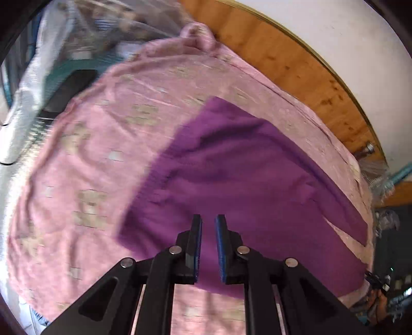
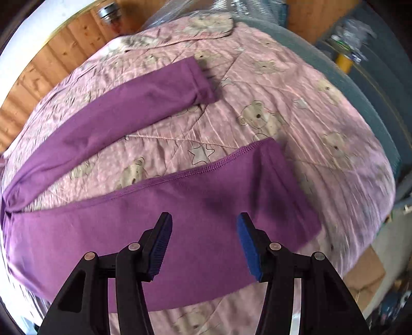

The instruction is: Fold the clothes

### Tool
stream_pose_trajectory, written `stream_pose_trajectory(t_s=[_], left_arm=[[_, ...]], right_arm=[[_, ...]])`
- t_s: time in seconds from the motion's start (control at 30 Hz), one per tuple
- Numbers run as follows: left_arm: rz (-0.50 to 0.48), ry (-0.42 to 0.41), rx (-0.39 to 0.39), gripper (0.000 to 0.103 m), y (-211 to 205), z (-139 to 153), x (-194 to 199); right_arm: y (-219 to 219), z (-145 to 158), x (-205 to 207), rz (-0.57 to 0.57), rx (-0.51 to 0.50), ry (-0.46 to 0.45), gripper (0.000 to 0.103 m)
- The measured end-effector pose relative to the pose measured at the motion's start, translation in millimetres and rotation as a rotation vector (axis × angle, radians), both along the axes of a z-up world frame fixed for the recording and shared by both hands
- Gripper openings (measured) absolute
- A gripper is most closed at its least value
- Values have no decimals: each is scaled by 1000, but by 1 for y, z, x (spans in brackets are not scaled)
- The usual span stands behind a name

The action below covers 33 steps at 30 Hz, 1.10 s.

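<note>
Both hover over purple garment (image 2: pixel 159 214): left gripper (image 1: pixel 208 221) near-closed, right gripper (image 2: pixel 204 219) wide, empty.

Pink bear-print quilt (image 2: pixel 257 85), wooden wall (image 1: pixel 283 59), jar (image 2: pixel 109 11).

Pink bear-print quilt (image 2: pixel 270 85) covering the bed, purple garment (image 2: pixel 154 226) spread flat on it

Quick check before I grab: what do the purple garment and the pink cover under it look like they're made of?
Purple garment: looks like a soft matte knit, probably cotton jersey; it drapes limply and shows an overlock-stitched seam along the leg edge. Pink cover: looks like a quilted woven fabric with a slight sheen, printed with bears and stars; stitched diagonal lines show. Exact fibres cannot be told.
</note>
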State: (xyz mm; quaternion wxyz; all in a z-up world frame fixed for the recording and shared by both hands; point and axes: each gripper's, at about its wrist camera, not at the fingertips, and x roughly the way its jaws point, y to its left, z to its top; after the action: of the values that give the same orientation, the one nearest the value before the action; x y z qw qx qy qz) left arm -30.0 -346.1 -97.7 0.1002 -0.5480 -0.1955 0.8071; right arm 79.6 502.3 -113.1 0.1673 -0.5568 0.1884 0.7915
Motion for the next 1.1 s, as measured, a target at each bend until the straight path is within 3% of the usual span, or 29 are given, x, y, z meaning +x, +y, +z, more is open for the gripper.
stream_pose_trajectory(t_s=[0.07, 0.1, 0.2, 0.23, 0.3, 0.37, 0.47, 0.53, 0.63, 0.67, 0.7, 0.77, 0.8, 0.97, 1.03, 1.1], left_arm=[[-83, -51, 51, 14, 69, -27, -5], [-108, -78, 40, 14, 96, -42, -4], [-121, -164, -77, 12, 141, -85, 9], [-82, -134, -86, 12, 138, -84, 16], [14, -155, -62, 11, 122, -79, 26], [85, -205, -96, 11, 114, -67, 31], [116, -218, -100, 16, 121, -41, 27], [126, -197, -54, 27, 134, -21, 16], [115, -165, 19, 44, 162, 1, -12], [107, -155, 43, 44, 173, 8, -23], [97, -150, 66, 45, 183, 12, -35], [75, -140, 107, 45, 207, 18, -59], [65, -132, 123, 45, 221, 22, -69], [14, -127, 240, 45, 279, 22, -116], [-5, -129, 269, 45, 301, 17, -126], [-4, -150, 294, 47, 319, 3, -139]], right_arm=[[10, -18, 9, 4, -20, -21, 53], [16, -25, 18, 3, -40, -16, 47], [39, -22, 37, 42, -132, 26, 37], [43, -19, 37, 69, -161, 13, 37], [49, -5, 27, 118, -173, 7, 43], [56, 23, -1, 156, -164, 88, 53], [68, 52, -64, 183, -162, 194, 65], [77, 46, -112, 205, -162, 202, 68], [82, 10, -178, 217, -141, 117, 68], [84, -3, -194, 218, -141, 87, 67], [84, -14, -207, 223, -136, 62, 64], [74, -16, -215, 260, -93, 53, 45], [67, -9, -214, 300, -104, 78, 4], [2, 58, -138, 580, 31, 222, 5], [-20, 61, -95, 672, 158, 188, 6], [-25, 39, -66, 687, 205, 122, 6]])
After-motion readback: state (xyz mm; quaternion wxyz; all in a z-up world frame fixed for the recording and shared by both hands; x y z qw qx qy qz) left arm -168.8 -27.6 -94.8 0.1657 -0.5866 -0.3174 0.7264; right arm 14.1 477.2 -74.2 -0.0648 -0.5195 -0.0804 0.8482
